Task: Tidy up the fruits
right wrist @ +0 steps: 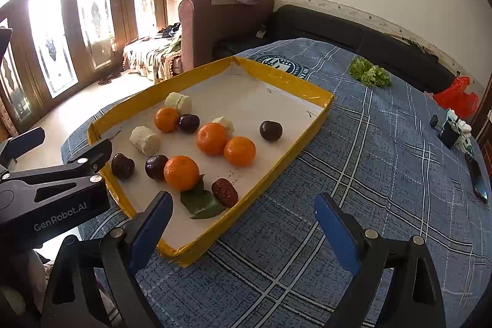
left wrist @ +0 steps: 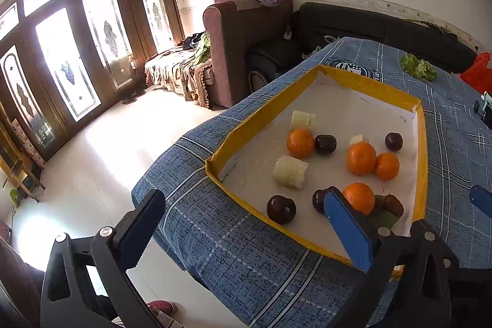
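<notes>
A yellow-rimmed tray (right wrist: 286,76) (left wrist: 261,116) with a white floor lies on the blue checked tablecloth. In it are several oranges (right wrist: 181,172) (left wrist: 361,158), several dark plums (right wrist: 271,130) (left wrist: 281,209), three white chunks (right wrist: 144,140) (left wrist: 290,171), a red date (right wrist: 224,192) (left wrist: 393,205) and a green leaf (right wrist: 201,202). My left gripper (left wrist: 243,223) (right wrist: 64,143) hovers open over the tray's near-left corner, holding nothing. My right gripper (right wrist: 246,220) stands open above the tray's near-right corner and the cloth, also holding nothing.
A bunch of lettuce (right wrist: 370,75) (left wrist: 418,66) lies on the cloth beyond the tray. A red bag (right wrist: 456,97), a small white and black device (right wrist: 455,131) and a dark flat object (right wrist: 476,177) sit at the right edge. Sofas stand behind; the table drops off on the left.
</notes>
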The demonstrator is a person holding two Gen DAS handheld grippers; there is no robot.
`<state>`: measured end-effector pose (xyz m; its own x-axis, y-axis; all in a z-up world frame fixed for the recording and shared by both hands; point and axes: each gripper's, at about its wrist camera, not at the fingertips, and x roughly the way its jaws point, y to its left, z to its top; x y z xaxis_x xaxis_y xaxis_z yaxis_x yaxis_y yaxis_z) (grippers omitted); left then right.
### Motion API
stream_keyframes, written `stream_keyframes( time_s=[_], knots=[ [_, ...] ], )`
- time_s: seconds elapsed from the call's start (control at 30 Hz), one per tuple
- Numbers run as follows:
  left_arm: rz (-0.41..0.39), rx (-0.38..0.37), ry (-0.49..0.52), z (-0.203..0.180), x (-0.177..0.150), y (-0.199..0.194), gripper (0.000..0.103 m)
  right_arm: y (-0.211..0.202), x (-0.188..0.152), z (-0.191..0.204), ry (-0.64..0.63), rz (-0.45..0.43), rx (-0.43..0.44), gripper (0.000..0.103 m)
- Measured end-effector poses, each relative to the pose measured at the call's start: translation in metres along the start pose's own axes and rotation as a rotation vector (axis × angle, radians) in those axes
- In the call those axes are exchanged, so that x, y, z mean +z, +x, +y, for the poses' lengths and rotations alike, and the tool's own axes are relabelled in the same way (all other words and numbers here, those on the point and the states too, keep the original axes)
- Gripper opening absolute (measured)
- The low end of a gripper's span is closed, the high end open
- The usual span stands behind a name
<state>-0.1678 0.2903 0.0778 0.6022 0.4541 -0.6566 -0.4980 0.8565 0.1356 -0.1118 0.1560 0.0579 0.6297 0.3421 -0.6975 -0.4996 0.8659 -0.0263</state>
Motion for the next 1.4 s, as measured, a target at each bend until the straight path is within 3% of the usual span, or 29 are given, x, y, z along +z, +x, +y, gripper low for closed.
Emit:
stream_keyframes(
  time_s=[0.53, 0.6, 0.63, 0.67, 0.7, 0.77, 0.83, 0.87, 0.93, 0.97, 1.0, 1.1, 1.4],
  knots=[
    [-0.005, -0.038, -0.017, -0.002, 0.010, 0.002, 0.103, 0.001, 0.002, -0.002, 0.010, -0.009, -0.013, 0.096],
    [-0.027, -0.031, -0.005, -0.004, 0.012, 0.000, 0.101, -0.002, 0.002, -0.001, -0.001, -0.022, -0.017, 0.078],
    [-0.035, -0.027, 0.003, -0.006, 0.013, 0.000, 0.095, -0.003, 0.003, 0.001, -0.018, -0.026, -0.024, 0.046],
    [-0.026, -0.022, 0.011, -0.008, 0.013, 0.002, 0.067, -0.003, 0.003, 0.003, -0.035, -0.018, -0.049, 0.035],
    [0.002, -0.033, 0.013, -0.009, 0.013, 0.006, 0.035, -0.003, 0.003, 0.003, -0.036, -0.011, -0.054, 0.035],
    [0.060, -0.084, -0.007, -0.008, 0.011, 0.016, 0.027, -0.002, 0.003, -0.003, -0.008, -0.003, -0.032, 0.037],
    [0.086, -0.089, -0.019, -0.006, 0.007, 0.022, 0.027, -0.002, 0.002, -0.009, 0.024, 0.007, -0.020, 0.041],
    [0.088, -0.094, -0.026, -0.005, 0.006, 0.021, 0.030, -0.002, 0.001, -0.014, 0.040, 0.013, -0.011, 0.051],
    [0.097, -0.126, -0.046, -0.002, 0.007, 0.018, 0.055, -0.005, 0.000, -0.024, 0.082, 0.020, 0.010, 0.067],
    [0.091, -0.154, -0.060, -0.001, 0.009, 0.014, 0.074, -0.007, -0.001, -0.030, 0.102, 0.015, 0.010, 0.072],
    [0.077, -0.168, -0.069, 0.000, 0.010, 0.009, 0.083, -0.009, -0.002, -0.034, 0.112, 0.010, 0.007, 0.073],
    [0.024, -0.170, -0.046, -0.006, 0.017, -0.011, 0.086, -0.018, -0.005, -0.053, 0.149, -0.003, -0.013, 0.078],
    [-0.034, -0.156, -0.017, -0.019, 0.020, -0.031, 0.087, -0.035, -0.021, -0.095, 0.219, -0.008, -0.065, 0.082]
  ],
)
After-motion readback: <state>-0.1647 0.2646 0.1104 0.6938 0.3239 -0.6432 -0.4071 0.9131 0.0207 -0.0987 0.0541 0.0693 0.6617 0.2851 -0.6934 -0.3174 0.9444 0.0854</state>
